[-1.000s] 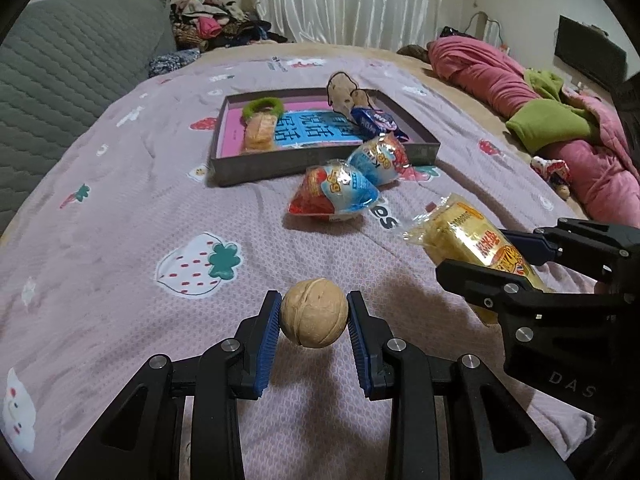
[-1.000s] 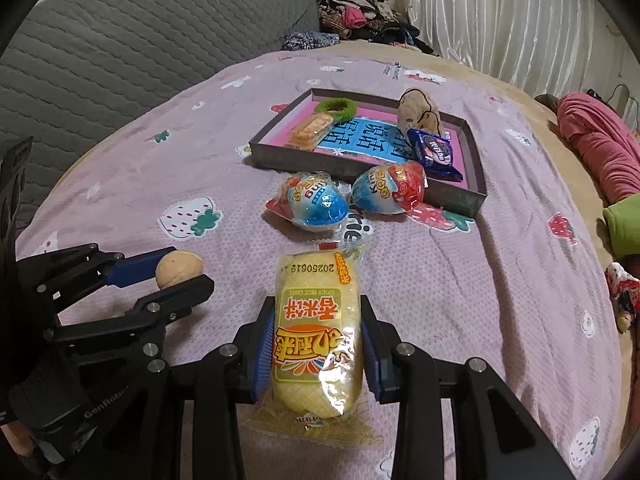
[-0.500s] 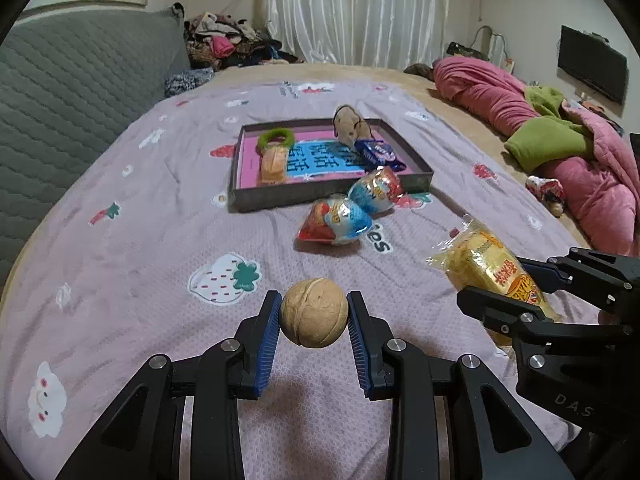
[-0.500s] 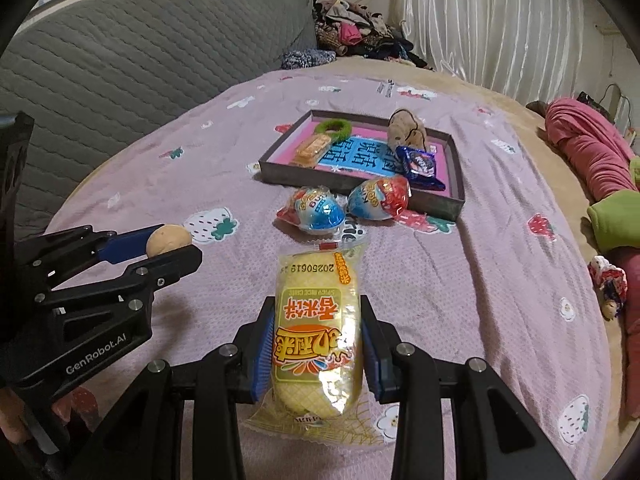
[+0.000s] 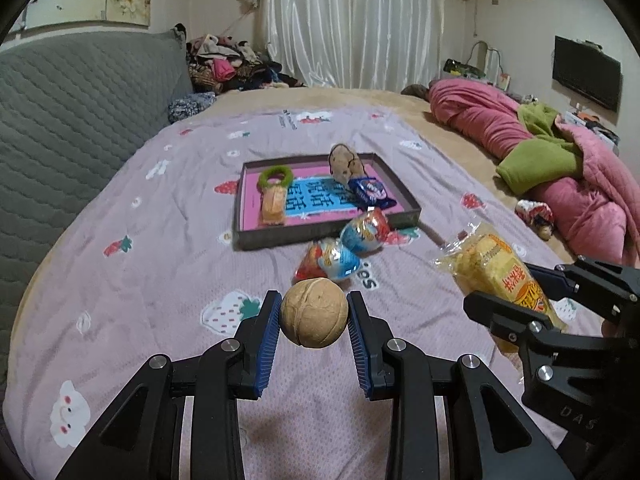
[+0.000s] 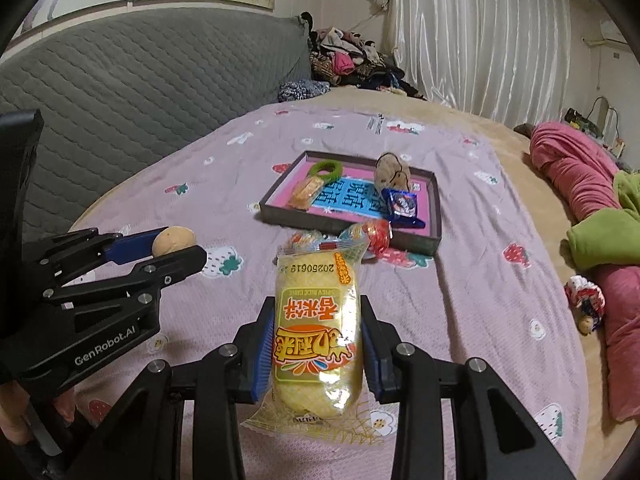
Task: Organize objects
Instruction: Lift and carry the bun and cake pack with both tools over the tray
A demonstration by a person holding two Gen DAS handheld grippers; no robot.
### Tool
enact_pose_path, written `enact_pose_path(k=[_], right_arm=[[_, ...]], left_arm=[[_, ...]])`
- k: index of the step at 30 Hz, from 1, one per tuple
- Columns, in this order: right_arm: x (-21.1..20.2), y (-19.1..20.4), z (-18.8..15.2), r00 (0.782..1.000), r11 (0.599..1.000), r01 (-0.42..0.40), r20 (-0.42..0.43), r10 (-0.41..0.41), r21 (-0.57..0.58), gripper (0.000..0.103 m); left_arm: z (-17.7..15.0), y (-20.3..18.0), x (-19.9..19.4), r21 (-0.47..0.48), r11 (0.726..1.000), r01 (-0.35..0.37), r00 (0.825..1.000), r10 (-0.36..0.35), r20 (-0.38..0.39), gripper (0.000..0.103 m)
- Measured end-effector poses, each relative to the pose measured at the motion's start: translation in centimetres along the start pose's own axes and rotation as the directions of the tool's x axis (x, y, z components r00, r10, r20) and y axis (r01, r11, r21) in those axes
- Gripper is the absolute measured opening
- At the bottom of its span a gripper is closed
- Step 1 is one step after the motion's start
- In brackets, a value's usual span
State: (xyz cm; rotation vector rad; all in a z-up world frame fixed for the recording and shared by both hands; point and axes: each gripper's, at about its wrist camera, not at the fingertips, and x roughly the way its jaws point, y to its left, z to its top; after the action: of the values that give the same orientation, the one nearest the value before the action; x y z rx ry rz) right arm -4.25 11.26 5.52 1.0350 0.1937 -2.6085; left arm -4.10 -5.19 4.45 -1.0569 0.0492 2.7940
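My left gripper (image 5: 313,312) is shut on a tan walnut (image 5: 314,313) and holds it above the bedspread; it also shows in the right wrist view (image 6: 172,242). My right gripper (image 6: 318,344) is shut on a yellow rice-cracker packet (image 6: 318,332), lifted off the bed; the packet also shows in the left wrist view (image 5: 500,270). Ahead lies a shallow grey tray (image 5: 320,236) with a pink and blue bottom, holding a green ring (image 5: 275,178), an orange snack, a brown plush toy (image 5: 344,162) and a blue packet (image 5: 370,192).
Two blue-and-red egg snack packets (image 5: 332,262) (image 5: 366,232) lie on the bedspread just in front of the tray. A grey quilted headboard (image 5: 60,120) stands at the left. Pink and green blankets (image 5: 560,168) are heaped at the right. Clothes are piled at the back.
Both grippers have risen and drawn back from the tray with their objects still held; the tray and the egg packets look smaller and farther away.
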Motion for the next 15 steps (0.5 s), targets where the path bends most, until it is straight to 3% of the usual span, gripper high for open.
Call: enact_pose_path(k=[15], right_arm=[[-1.3, -0.6, 4.4, 0.998, 1.0, 0.011, 0.056, -0.01, -0.007, 0.038]], left_arm=[[4.8, 0.7, -0.4, 0.002, 1.0, -0.006, 0.999, 0.006, 0.04, 0.034]])
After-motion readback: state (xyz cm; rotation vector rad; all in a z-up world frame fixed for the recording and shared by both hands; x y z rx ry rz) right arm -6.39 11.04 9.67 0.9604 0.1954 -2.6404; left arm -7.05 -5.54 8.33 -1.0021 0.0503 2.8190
